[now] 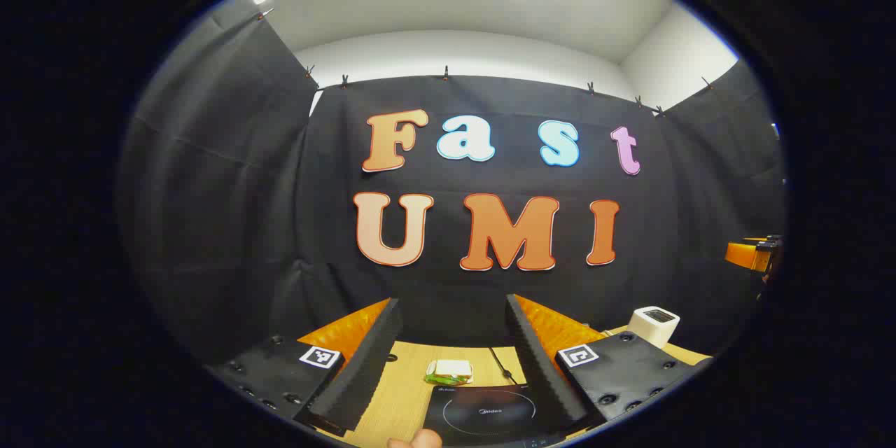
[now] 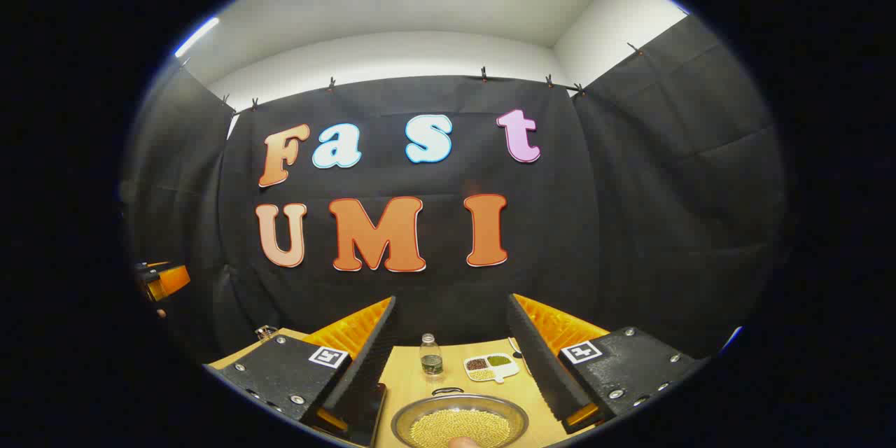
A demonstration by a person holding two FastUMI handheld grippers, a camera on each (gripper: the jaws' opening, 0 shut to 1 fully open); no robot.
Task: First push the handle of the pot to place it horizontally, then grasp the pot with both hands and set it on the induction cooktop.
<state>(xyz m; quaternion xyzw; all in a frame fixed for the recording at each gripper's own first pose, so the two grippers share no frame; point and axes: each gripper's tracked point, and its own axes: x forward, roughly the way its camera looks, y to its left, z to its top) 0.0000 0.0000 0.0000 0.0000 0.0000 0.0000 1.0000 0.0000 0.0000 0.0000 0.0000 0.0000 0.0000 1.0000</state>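
Both claws held level, aimed at booth wall, fingers spread, pinching nothing. Left claw [image 1: 453, 357] over wooden worktop [image 1: 406, 392]; black induction cooktop [image 1: 490, 411] at 6 o'clock, sponge [image 1: 449, 371] behind. Right claw [image 2: 451, 357]: round metal pot [image 2: 460, 423] of yellow grains at 6 o'clock, bottle [image 2: 431, 357] beyond.

Both grippers are held up, wide open.
The left gripper [image 1: 453, 357] and right gripper [image 2: 451, 357] are held level, fingers spread apart, nothing gripped between them.
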